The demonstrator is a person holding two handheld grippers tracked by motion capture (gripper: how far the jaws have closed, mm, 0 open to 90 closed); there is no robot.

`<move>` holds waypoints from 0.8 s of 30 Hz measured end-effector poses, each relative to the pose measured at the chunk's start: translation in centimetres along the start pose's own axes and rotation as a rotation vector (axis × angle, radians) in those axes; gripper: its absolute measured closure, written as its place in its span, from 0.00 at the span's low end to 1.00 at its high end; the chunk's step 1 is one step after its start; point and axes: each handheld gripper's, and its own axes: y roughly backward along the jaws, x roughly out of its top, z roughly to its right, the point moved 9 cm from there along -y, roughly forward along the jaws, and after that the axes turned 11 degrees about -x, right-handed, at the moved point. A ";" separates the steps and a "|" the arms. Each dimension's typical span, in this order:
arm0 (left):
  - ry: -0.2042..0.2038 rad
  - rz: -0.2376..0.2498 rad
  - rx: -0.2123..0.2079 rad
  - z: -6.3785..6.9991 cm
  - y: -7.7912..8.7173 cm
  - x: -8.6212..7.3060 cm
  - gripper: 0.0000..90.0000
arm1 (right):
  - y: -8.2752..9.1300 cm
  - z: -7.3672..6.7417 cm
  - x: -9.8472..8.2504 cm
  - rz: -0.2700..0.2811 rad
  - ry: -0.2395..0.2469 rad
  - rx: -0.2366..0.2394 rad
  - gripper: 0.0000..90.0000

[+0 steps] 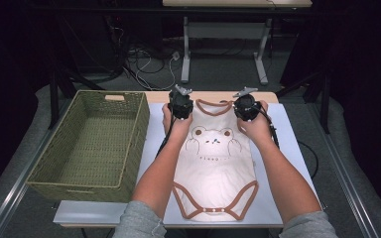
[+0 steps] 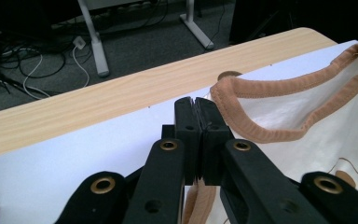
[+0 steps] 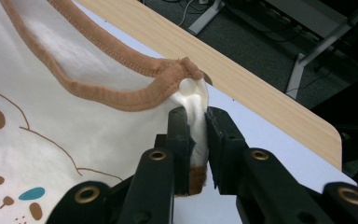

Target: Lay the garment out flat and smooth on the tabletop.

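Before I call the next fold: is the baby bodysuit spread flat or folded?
Spread flat: the baby bodysuit lies full length on the table, bear print up.

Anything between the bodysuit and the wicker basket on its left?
Nothing visible. The bodysuit lies flat on the white mat; the basket sits open right beside it, interior bare. Both grippers, left gripper and right gripper, pinch its shoulders.
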 end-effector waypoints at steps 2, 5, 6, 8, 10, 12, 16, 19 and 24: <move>-0.003 -0.003 0.003 -0.2 -0.1 -0.2 0.98 | -0.1 -0.1 -0.1 -0.001 0.002 0.001 0.89; -0.009 -0.006 0.011 -0.5 -0.4 -0.3 0.98 | -0.2 -0.2 -0.1 -0.002 0.005 0.000 0.89; -0.007 -0.006 0.013 -0.6 -0.4 -0.3 0.98 | -0.2 -0.2 -0.1 -0.002 0.004 0.001 0.89; -0.014 -0.010 0.014 -0.7 -0.5 -0.4 0.98 | -0.2 -0.3 -0.2 -0.004 0.004 0.000 0.89; -0.020 -0.021 0.012 -0.6 -0.7 -0.7 0.98 | -0.3 -0.4 -0.2 -0.002 0.009 0.000 0.89; -0.023 -0.022 0.009 -0.4 -1.0 -1.0 0.98 | -0.4 -0.5 -0.2 -0.004 0.012 0.003 0.88; -0.033 -0.037 0.005 -0.1 -1.1 -1.6 0.98 | -0.7 -0.9 -0.4 -0.003 0.023 0.005 0.88; -0.041 -0.039 0.007 -0.1 -1.1 -1.8 0.98 | -1.0 -1.2 -0.6 -0.009 0.028 0.002 0.88; -0.046 -0.052 0.014 -0.2 -1.4 -2.3 0.98 | -1.4 -1.5 -1.0 -0.014 0.036 0.003 0.88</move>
